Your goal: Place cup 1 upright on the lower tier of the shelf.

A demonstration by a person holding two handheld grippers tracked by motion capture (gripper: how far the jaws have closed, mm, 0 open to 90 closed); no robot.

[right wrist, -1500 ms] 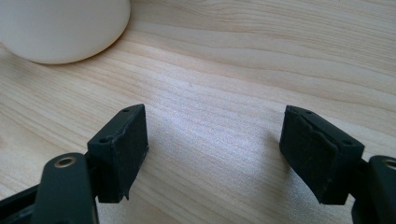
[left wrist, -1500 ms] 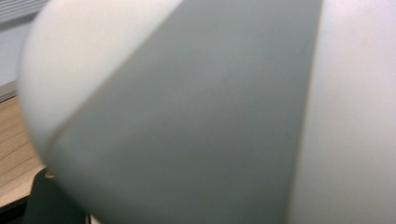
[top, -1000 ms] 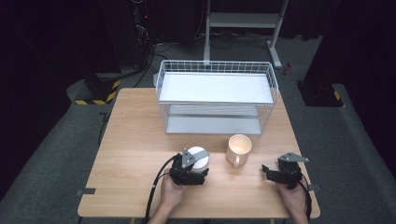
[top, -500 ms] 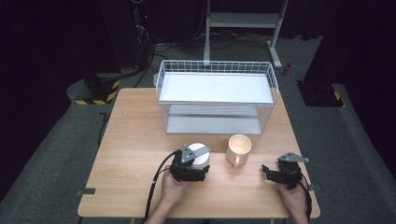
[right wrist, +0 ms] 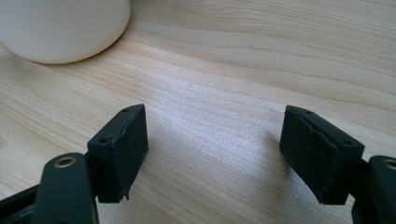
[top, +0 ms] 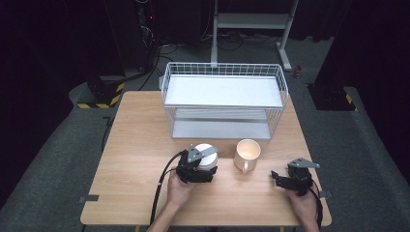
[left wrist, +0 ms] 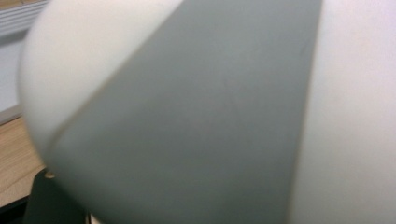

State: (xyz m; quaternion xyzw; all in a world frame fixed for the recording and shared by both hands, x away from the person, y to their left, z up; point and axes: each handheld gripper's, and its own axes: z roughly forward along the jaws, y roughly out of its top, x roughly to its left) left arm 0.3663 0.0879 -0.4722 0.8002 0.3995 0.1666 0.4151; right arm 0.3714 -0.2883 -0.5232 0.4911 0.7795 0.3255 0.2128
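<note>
A white cup with a grey band (top: 207, 151) stands just in front of the wire rack, and my left gripper (top: 199, 164) is shut on it from the near side. In the left gripper view the cup (left wrist: 196, 112) is pressed up close and blurred, with one black finger (left wrist: 46, 205) at the bottom left. To its right a cream mug (top: 247, 153) sits upright on the table. My right gripper (top: 277, 179) rests low by the table's near right corner, open. Its jaws (right wrist: 215, 154) stand wide apart over bare wood, and the mug's base (right wrist: 60, 28) is at the upper left.
A white wire rack (top: 225, 99) with two shelves stands at the back middle of the wooden table (top: 140, 145). A black cable (top: 162, 188) trails from the left gripper to the near edge. The person's hands come in from the bottom.
My left gripper has edged slightly forward with the white cup. The right gripper and the cream mug have not moved.
</note>
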